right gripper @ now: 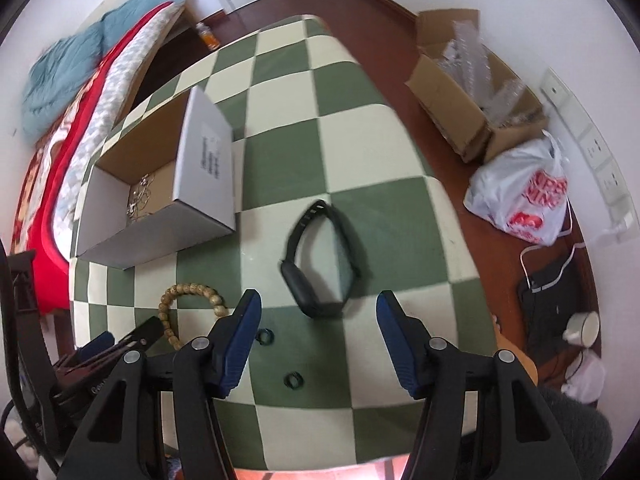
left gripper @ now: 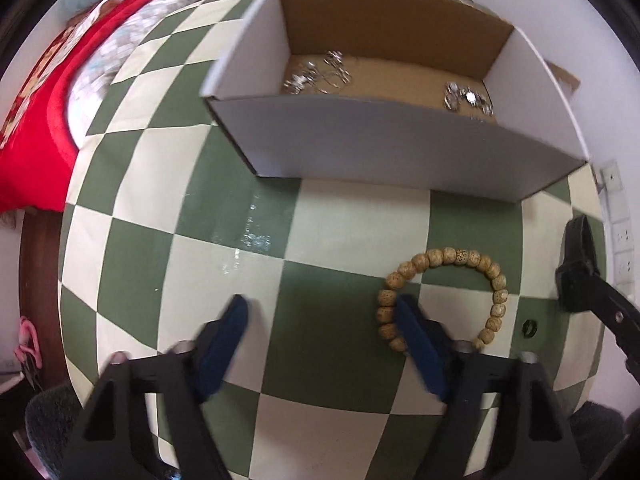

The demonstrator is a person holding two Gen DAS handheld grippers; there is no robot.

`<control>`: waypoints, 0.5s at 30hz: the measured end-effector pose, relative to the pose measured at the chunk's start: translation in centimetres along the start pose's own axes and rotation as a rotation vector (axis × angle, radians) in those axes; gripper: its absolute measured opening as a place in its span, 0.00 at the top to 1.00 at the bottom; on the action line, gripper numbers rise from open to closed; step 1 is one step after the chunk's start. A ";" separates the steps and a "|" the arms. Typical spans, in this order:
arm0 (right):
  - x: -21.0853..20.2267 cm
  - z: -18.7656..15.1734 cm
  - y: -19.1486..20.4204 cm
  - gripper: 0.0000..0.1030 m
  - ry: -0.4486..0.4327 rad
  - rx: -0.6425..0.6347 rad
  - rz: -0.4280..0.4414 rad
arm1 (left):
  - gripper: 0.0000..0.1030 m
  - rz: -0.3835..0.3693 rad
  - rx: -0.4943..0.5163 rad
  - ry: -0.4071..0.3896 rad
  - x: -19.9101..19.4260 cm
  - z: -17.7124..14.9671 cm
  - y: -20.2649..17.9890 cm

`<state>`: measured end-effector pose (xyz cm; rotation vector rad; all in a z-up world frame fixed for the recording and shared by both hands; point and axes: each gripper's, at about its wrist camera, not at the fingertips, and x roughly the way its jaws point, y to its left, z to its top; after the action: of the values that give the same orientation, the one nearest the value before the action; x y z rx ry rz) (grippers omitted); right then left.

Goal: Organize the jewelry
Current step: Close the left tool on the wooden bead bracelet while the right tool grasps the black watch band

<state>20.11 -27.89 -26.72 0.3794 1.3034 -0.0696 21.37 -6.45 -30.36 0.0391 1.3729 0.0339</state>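
A wooden bead bracelet [left gripper: 444,298] lies on the green-and-cream checkered table [left gripper: 344,236]; it also shows in the right wrist view [right gripper: 188,304]. My left gripper [left gripper: 324,312] is open, its right finger [left gripper: 416,344] overlapping the bracelet's left side. A black watch band [right gripper: 320,256] lies ahead of my open, empty right gripper [right gripper: 318,312]; the band's end shows in the left wrist view [left gripper: 580,264]. Two small dark rings [right gripper: 265,336] [right gripper: 293,380] lie near the right gripper; one shows in the left view [left gripper: 530,328]. An open cardboard box [left gripper: 400,148] holds silver jewelry [left gripper: 320,74].
A bed with a red blanket [right gripper: 44,216] is left of the table. On the floor to the right stand a cardboard box [right gripper: 476,96], a white plastic bag [right gripper: 524,196] and a mug [right gripper: 582,326]. Wall sockets [right gripper: 592,148] are further right.
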 end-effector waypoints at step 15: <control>3.6 0.4 2.8 0.65 0.060 -0.170 -0.096 | 0.94 0.027 0.000 -0.059 -3.4 -2.3 4.0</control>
<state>22.14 -24.83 -29.40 0.1746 1.3753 -0.0279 18.46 -2.55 -27.28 0.0584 1.3133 0.0547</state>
